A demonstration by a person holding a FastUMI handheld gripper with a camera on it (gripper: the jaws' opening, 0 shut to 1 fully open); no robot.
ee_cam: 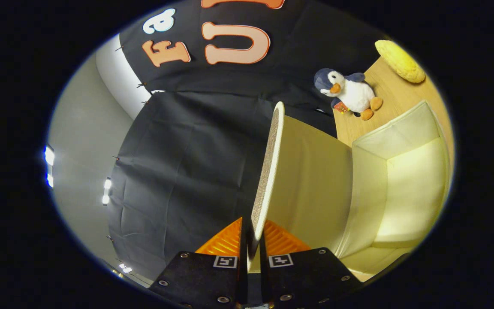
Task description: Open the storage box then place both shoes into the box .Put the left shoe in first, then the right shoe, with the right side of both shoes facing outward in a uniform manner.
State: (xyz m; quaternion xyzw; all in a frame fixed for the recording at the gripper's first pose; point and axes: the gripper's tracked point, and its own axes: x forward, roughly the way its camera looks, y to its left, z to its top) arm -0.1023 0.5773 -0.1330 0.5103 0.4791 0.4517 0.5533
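Observation:
My gripper (253, 234) is shut on the edge of the storage box lid (311, 180), with the orange fingers (225, 240) pressed on either side of its white rim. The lid is swung up and stands edge-on ahead of the fingers, its pale inner face turned to the right. Beyond the lid and to its right, the cream storage box (410, 189) lies open, and its pale inside shows nothing in it. No shoe is in sight.
A plush penguin (350, 92) sits on the wooden tabletop (390, 107) beyond the box. A yellow cushion-like object (400, 61) lies farther back on the same table. A grey wall (84, 141) with lights stands off to the left.

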